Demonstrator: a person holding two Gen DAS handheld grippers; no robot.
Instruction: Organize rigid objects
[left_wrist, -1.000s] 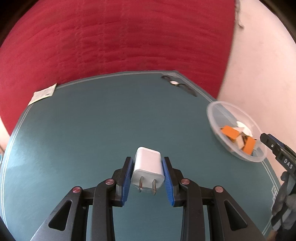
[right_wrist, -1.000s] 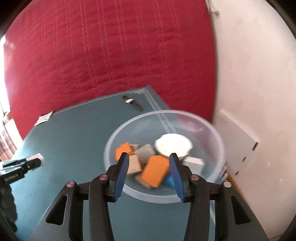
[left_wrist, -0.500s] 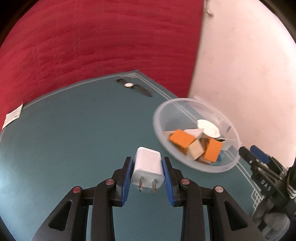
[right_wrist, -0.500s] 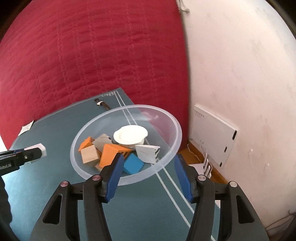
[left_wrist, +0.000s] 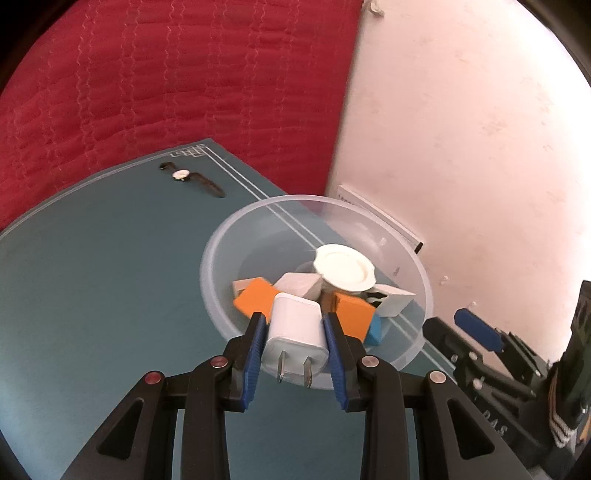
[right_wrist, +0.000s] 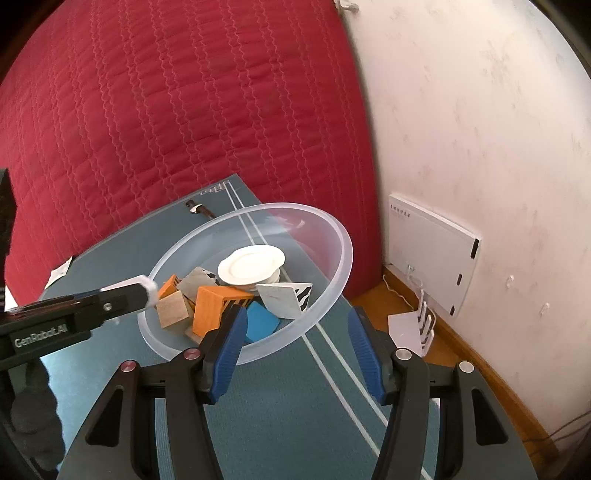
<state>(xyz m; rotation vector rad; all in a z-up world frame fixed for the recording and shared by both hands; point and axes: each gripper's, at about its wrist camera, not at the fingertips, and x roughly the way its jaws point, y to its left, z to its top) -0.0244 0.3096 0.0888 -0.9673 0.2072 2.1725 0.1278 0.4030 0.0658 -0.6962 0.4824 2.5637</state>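
My left gripper is shut on a white plug charger, prongs toward the camera, held above the near rim of a clear plastic bowl. The bowl holds orange blocks, a white lid, a blue block and pale blocks. In the right wrist view the bowl sits ahead and left of my open, empty right gripper, and the left gripper with the charger reaches over the bowl's left rim.
A wristwatch lies at the far corner of the teal table. A paper slip lies at the table's left edge. A red quilted backdrop and a white wall stand behind. A white panel leans on the wall by the floor.
My left gripper has swung right with the charger, from open table to over the bowl's rim. My right gripper has drawn back to the right and opened wider.
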